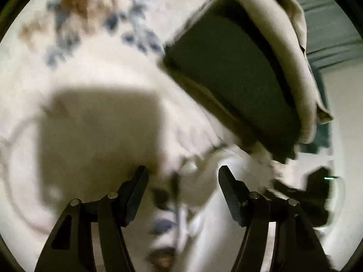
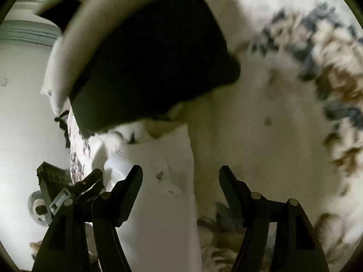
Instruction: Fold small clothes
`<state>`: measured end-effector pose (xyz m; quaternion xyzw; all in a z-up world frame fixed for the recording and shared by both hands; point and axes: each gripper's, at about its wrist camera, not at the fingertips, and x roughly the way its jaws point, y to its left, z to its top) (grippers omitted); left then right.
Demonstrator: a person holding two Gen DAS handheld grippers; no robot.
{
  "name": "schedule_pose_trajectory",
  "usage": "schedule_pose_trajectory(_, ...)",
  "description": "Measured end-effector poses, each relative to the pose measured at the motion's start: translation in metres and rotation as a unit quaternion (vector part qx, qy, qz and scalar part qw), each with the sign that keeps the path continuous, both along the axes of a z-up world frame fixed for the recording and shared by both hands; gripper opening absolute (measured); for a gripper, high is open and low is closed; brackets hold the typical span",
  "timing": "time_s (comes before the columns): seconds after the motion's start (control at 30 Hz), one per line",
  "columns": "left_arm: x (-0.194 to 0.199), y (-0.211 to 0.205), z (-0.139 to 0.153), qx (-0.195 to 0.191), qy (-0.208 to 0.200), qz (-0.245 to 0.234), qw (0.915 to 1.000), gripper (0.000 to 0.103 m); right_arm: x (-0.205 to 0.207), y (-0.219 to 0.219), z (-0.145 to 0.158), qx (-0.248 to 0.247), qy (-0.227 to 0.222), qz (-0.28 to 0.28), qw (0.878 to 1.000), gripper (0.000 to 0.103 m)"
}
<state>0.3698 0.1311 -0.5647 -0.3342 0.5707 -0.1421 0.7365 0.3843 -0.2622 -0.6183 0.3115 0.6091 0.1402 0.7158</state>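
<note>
A stack of folded clothes, a dark garment between cream ones, lies on a cream bedspread with blue and brown flowers. The left wrist view shows it at the upper right. The right wrist view shows the dark garment at the upper left, with a white cloth below it. My left gripper is open and empty over the bedspread, short of the stack. My right gripper is open and empty over the white cloth. Both views are blurred.
The other gripper shows as a dark shape at the right of the left wrist view, and at the lower left of the right wrist view. A pale wall with a moulding lies beyond the bed's edge.
</note>
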Motion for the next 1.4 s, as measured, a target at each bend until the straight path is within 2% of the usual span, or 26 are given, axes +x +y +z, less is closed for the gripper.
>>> schedule_pose_trajectory(0.07,0.002,-0.005,-0.016,-0.062,0.02,-0.009,0.9978,0.063,0.011,0.003,-0.016,0.018,0.008,0.009,1.0,0.072)
schedule_pose_trajectory(0.1,0.005,-0.01,-0.021,-0.077,0.025,-0.016,0.9966,0.063,0.009,0.007,-0.022,0.027,0.01,0.011,1.0,0.073)
schedule_pose_trajectory(0.23,0.02,-0.031,-0.016,-0.052,-0.001,-0.051,0.9973,0.061,0.02,0.015,-0.025,0.066,-0.003,0.014,0.998,0.073)
schedule_pose_trajectory(0.27,0.022,-0.035,-0.013,-0.041,-0.011,-0.06,0.9973,0.058,0.022,0.015,-0.024,0.069,-0.008,0.016,0.997,0.067)
schedule_pose_trajectory(0.3,0.023,-0.04,-0.008,-0.024,-0.025,-0.07,0.9969,0.047,0.024,0.016,-0.021,0.065,-0.016,0.018,0.998,0.043)
schedule_pose_trajectory(0.33,0.028,-0.046,-0.006,-0.005,-0.034,-0.081,0.9961,0.012,0.025,0.016,-0.018,0.06,-0.021,0.02,0.998,0.025)
schedule_pose_trajectory(0.37,0.029,-0.05,-0.004,0.018,-0.037,-0.093,0.9948,0.008,0.026,0.018,-0.015,0.04,-0.026,0.024,0.999,0.008)
schedule_pose_trajectory(0.5,0.02,-0.052,0.007,0.037,-0.063,-0.1,0.9923,0.008,0.023,0.025,-0.005,0.01,-0.049,0.025,0.998,0.005)
schedule_pose_trajectory(0.7,0.019,-0.056,0.037,0.039,-0.101,-0.112,0.9878,0.008,0.012,0.02,0.021,0.028,-0.081,0.007,0.996,0.005)
schedule_pose_trajectory(0.9,0.006,-0.045,0.061,0.037,-0.125,-0.114,0.9849,0.008,-0.012,0.029,0.056,0.039,-0.105,0.017,0.994,0.005)
schedule_pose_trajectory(1.03,-0.021,-0.037,0.081,0.035,-0.145,-0.109,0.9829,0.008,-0.041,0.021,0.087,0.054,-0.124,0.04,0.99,0.005)
schedule_pose_trajectory(1.13,-0.051,-0.027,0.096,0.038,-0.16,-0.112,0.9801,0.008,-0.065,0.035,0.104,0.059,-0.133,0.058,0.988,0.005)
schedule_pose_trajectory(1.3,-0.092,-0.05,0.107,0.033,-0.151,-0.114,0.9813,0.01,-0.114,0.045,0.112,0.07,-0.121,0.084,0.987,0.005)
schedule_pose_trajectory(1.33,-0.107,-0.047,0.106,0.034,-0.142,-0.11,0.9832,0.013,-0.126,0.048,0.112,0.076,-0.113,0.09,0.987,0.005)
schedule_pose_trajectory(1.4,-0.135,-0.042,0.107,0.037,-0.12,-0.1,0.9871,0.027,-0.152,0.048,0.109,0.084,-0.092,0.102,0.987,0.006)
